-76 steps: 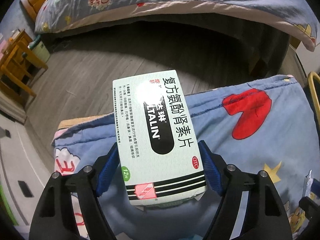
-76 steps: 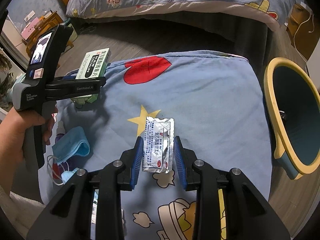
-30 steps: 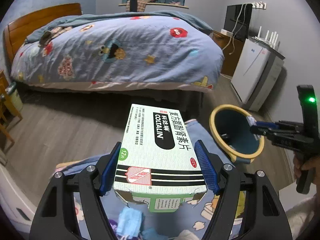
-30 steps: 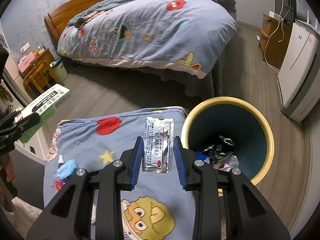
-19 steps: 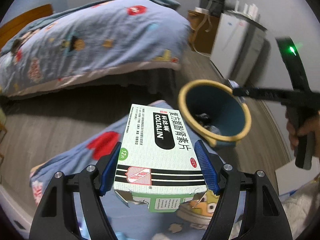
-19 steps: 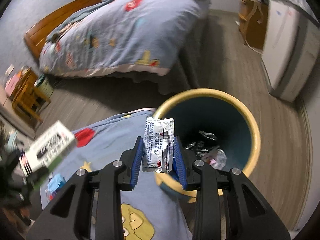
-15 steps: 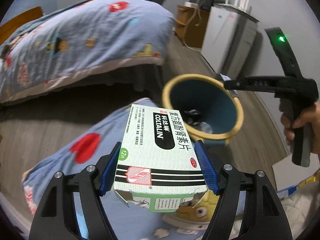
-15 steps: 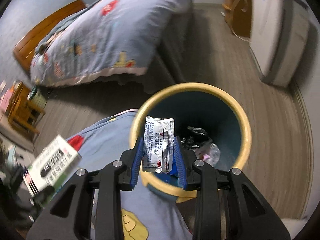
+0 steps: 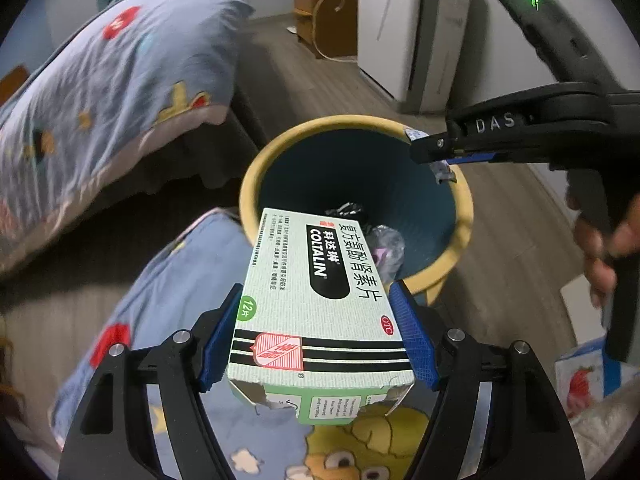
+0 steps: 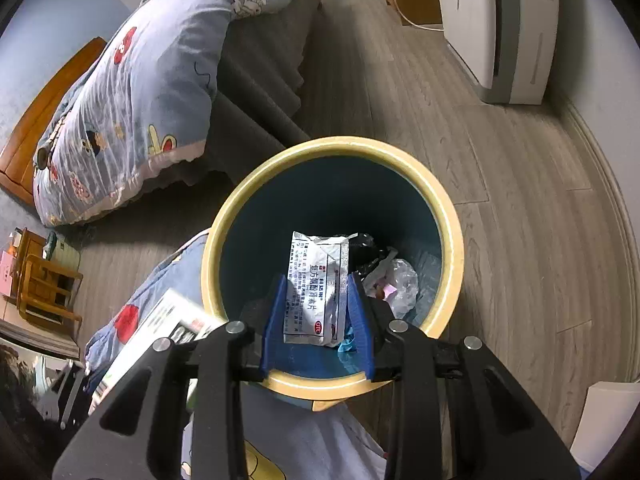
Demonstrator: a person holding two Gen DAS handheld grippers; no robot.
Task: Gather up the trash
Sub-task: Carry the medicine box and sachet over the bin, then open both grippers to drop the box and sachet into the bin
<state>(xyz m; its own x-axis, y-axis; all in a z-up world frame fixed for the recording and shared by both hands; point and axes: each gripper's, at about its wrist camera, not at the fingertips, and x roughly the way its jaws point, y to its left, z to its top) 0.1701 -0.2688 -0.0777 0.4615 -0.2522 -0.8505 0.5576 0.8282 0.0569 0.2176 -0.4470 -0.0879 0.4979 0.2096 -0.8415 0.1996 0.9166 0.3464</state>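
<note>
The bin (image 10: 450,216) stands on the wood floor (image 10: 520,184), its yellow rim a full open ring with bare floor to its right and far side. On the near left its rim meets the edge of the blue cartoon-print cloth (image 9: 168,296), which covers a low surface that runs under both tools.

The right gripper (image 10: 316,312) hangs over the bin's mouth, well inside the rim, its 2 blue pads (image 10: 274,320) pinched on a silver medicine sachet (image 10: 318,284) that points down into the bin. Below the sachet, on the bin's bottom, lie crumpled clear plastic (image 10: 396,280) and a dark wrapper (image 10: 362,246). From the left wrist view this gripper (image 9: 430,148) reaches in from the right, its tip above the far right part of the rim (image 9: 352,124).

The left gripper (image 9: 318,334) is clamped on the sides of a green and white medicine box (image 9: 316,300), pads flat against its 2 long edges. The box is over the cloth, its far end reaching across the near part of the bin's rim. Its near flap is torn open.

Beyond the bin, a bed (image 10: 132,92) with a blue quilt fills the left, its dark skirt close to the rim. A white appliance (image 10: 508,28) stands against the wall on the right, well apart from the bin, with a wooden cabinet (image 9: 320,12) next to it. Small wooden furniture (image 10: 44,288) sits at the far left.
</note>
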